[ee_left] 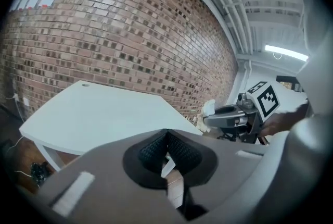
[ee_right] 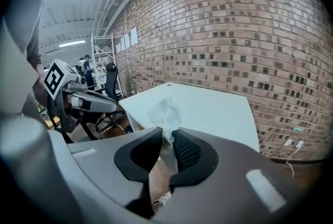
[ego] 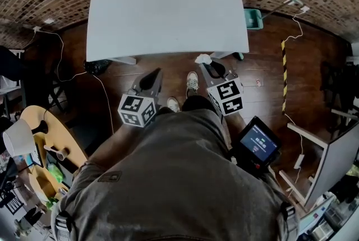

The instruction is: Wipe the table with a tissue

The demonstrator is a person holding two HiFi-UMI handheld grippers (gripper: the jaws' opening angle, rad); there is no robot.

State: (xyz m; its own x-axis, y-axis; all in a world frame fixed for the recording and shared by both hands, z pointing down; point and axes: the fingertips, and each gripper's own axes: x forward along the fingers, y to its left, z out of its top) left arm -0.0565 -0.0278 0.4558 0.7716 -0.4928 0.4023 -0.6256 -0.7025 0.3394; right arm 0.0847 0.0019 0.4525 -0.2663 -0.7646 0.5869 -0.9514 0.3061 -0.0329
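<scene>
The grey left gripper (ego: pixel 153 74) was held shut and empty, just short of the near edge of the white rectangular table (ego: pixel 168 4). To its right, a crumpled white tissue (ego: pixel 203 59) was pinched in the grey right gripper (ego: pixel 207 65), right at that edge, over the brown wooden floor (ego: pixel 263 60).

Khaki shirt (ego: pixel 185 178); grey left claw (ego: pixel 156 73) and right claw (ego: pixel 206 66) bear black-and-white marker cubes (ego: pixel 137 110)

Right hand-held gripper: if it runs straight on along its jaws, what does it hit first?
Most likely the white table, near its front edge; the tissue pinched in the right hand-held gripper would touch first. Nothing else shows in between, though depth is hard to judge.
</scene>
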